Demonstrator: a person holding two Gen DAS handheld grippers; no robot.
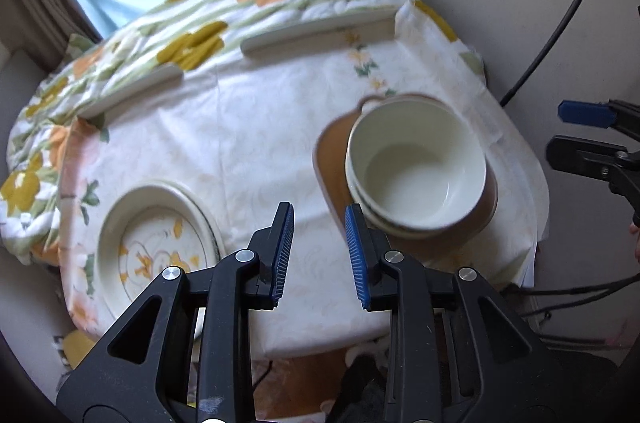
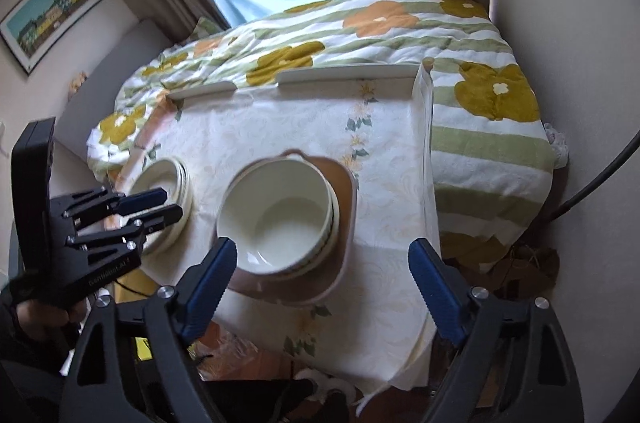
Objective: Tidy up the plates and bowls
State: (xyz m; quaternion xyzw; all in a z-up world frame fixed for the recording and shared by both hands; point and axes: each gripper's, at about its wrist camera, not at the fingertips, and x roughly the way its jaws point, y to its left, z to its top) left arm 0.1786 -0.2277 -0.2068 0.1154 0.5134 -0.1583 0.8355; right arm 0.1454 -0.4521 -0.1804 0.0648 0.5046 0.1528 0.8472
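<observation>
Stacked bowls (image 2: 276, 211) on brown tray (image 2: 344, 211) — edges blurred, perhaps three.

Glossy, smooth cream ceramic on the stacked bowls (image 2: 276, 211) and plates (image 1: 160, 235). Matt brown tray (image 2: 344, 207), probably plastic. Thin printed cloth over the surface (image 1: 256, 127); soft, fuzzy flowered blanket (image 2: 480, 127). Matt black plastic gripper (image 2: 320, 275) with ribbed blue pads (image 2: 434, 283) and shiny metal pins.

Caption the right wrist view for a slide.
Open right gripper above stacked cream bowls on a brown tray; stacked plates and left gripper at left.
</observation>
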